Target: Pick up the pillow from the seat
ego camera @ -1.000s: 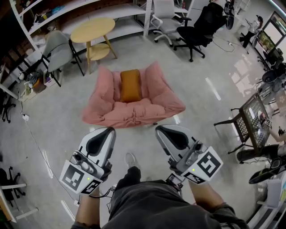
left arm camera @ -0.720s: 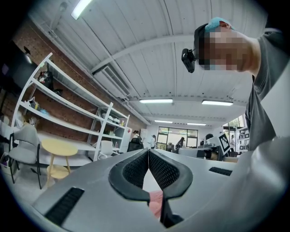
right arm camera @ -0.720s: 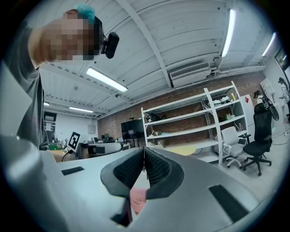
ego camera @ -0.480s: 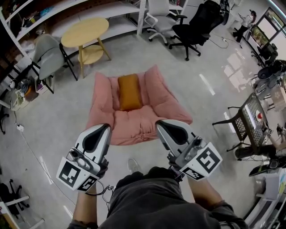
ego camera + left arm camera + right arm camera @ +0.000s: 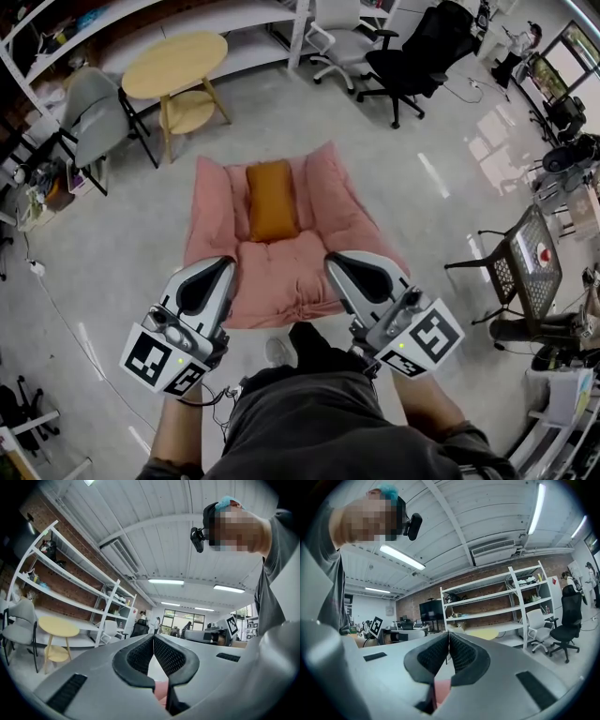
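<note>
An orange-brown pillow lies upright along the middle of a pink floor seat spread on the grey floor. My left gripper hovers over the seat's near left edge, jaws shut with nothing between them. My right gripper hangs over the seat's near right part, tips together and empty. Both point up towards the room, so each gripper view shows only a sliver of pink seat under the closed tips. The left gripper and the right gripper each show pads touching.
A round yellow table and a grey chair stand beyond the seat at left. Black office chairs and white shelving are at the back. A wire-mesh chair stands at right. My legs fill the bottom.
The seat and pillow have drawn closer under the grippers as I stepped forward; both grippers now overlap the seat's near edge. Jaws stayed shut.
</note>
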The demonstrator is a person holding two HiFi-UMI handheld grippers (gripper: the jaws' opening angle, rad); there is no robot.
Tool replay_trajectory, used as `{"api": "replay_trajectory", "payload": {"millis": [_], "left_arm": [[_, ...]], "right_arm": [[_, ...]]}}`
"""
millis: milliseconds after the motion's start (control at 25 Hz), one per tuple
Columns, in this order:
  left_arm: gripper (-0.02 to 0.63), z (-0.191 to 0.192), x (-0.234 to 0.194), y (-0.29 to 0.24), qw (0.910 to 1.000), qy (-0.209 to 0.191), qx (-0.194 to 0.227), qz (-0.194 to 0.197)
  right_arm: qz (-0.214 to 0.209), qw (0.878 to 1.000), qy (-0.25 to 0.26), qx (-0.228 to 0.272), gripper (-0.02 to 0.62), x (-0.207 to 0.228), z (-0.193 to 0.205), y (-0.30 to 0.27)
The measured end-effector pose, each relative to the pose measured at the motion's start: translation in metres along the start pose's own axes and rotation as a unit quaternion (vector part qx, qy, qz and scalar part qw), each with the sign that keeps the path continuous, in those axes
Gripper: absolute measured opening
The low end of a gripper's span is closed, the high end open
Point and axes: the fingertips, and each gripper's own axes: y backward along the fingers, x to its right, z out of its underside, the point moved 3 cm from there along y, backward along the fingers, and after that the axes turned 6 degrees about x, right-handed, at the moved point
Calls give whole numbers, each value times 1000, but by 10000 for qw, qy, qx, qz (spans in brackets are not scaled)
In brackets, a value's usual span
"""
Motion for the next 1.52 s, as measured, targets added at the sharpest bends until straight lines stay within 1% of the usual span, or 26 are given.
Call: {"api": "replay_trajectory", "payload": {"millis": [240,480,720,920,1040,1200,1240,1320,1400,1480,1520], "left_arm": [[14,27,-35,-47,9996,84,-196,-172],[14,49,-69,-117,9970,222,-568,-473],[14,103,-122,-170,9915,401,-949,-797],[14,157,-164,-196,9870,636,-1141,-937],[14,199,-198,-206,9829,863,-1306,-972],[15,278,-256,-214,9752,1163,-1637,-932],[28,299,-271,-214,9722,1245,-1740,-950],[93,341,-302,-218,9655,1392,-1960,-999],[138,383,-329,-220,9582,1512,-2191,-1045],[172,427,-354,-220,9490,1676,-2433,-1097],[200,451,-364,-218,9435,1795,-2544,-1131]], "right_arm": [[-141,9998,-134,-82,15,54,24,-30],[-341,9978,-459,-346,15,129,35,-54],[-503,9952,-648,-537,15,195,71,-81],[-567,9926,-765,-758,15,227,115,-100],[-575,9907,-833,-908,15,237,140,-116],[-516,9877,-906,-1166,15,249,184,-139],[-488,9867,-950,-1222,15,251,194,-145],[-424,9850,-1021,-1322,15,257,214,-157],[-365,9830,-1093,-1427,15,263,233,-167],[-324,9804,-1186,-1541,15,267,255,-176],[-311,9787,-1243,-1603,15,268,267,-179]]}}
